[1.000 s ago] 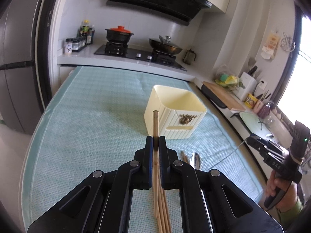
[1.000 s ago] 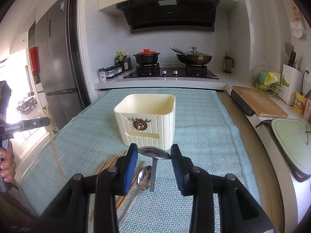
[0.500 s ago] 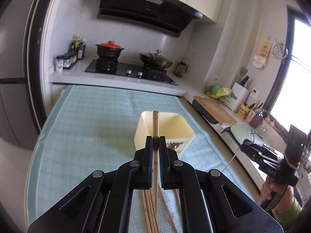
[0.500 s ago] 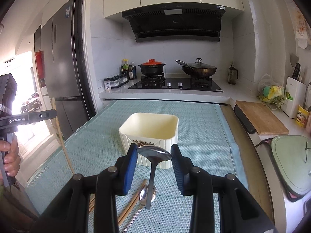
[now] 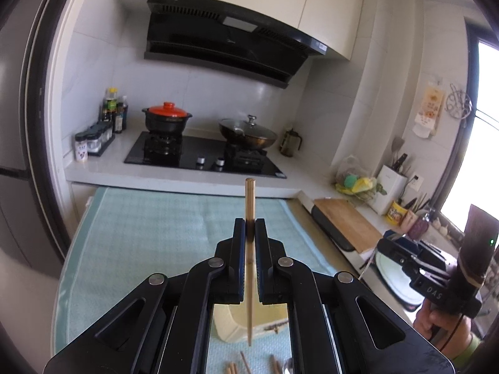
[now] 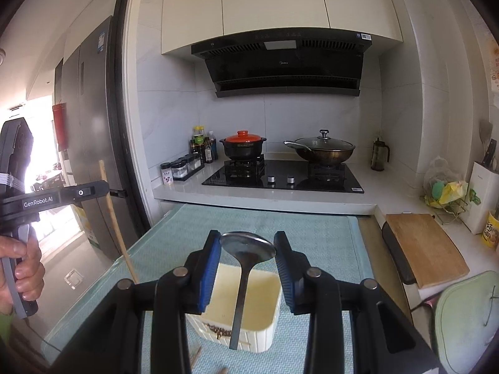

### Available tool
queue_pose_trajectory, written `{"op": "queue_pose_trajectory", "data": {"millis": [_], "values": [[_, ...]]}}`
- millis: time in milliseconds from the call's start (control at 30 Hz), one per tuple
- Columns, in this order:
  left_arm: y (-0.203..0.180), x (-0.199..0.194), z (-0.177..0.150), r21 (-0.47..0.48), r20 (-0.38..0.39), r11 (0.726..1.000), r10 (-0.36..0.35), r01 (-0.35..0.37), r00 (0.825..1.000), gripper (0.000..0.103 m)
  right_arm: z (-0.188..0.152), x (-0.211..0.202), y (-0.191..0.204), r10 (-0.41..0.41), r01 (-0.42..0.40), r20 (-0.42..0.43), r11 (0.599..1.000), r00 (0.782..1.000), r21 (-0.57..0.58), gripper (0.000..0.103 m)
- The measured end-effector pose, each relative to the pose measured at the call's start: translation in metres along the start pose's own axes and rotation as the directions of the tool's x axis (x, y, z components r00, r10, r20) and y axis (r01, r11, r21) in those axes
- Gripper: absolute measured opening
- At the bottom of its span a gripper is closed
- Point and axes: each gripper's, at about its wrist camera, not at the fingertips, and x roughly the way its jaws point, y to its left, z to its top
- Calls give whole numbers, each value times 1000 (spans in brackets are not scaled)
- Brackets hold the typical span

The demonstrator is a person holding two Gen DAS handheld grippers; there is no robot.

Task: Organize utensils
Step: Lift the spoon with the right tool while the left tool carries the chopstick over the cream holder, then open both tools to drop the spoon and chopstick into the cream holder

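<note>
Now | left fingers (image 5: 249,227) clamp chopstick (image 5: 250,205) | right fingers (image 6: 248,243) grip spoon (image 6: 246,249) | bin (image 6: 249,283) below

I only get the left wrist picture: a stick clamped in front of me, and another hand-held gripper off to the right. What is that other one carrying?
Observer: A metal spoon. The right hand-held gripper clamps its bowl between blue pads, with the handle pointing down.
Visitor: Where is it compared with the cream box I can barely see?
Observer: The spoon's handle hangs over the open cream box, and the part of the inside that shows looks empty.
Visitor: And how does my stick look from there?
Observer: The chopstick hangs tilted from the left hand-held gripper, well to the left of the box in that view.
</note>
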Motion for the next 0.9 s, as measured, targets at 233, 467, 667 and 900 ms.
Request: {"op": "queue_pose_trajectory", "data": {"millis": [233, 467, 667, 900], "values": [[1, 61, 11, -6, 16, 998, 66, -66, 998, 4, 0, 72, -16, -3, 6, -58, 999, 998, 50, 35], [8, 119, -5, -4, -47, 993, 114, -114, 992, 4, -29, 134, -36, 9, 10, -195, 995, 981, 95, 35], [16, 151, -28, -10, -134, 991, 128, -131, 983, 4, -53, 168, -41, 1, 28, -299, 995, 954, 93, 35], [17, 177, -45, 22, -228, 987, 158, -157, 961, 5, -64, 189, -44, -17, 57, -363, 993, 932, 100, 36]]}}
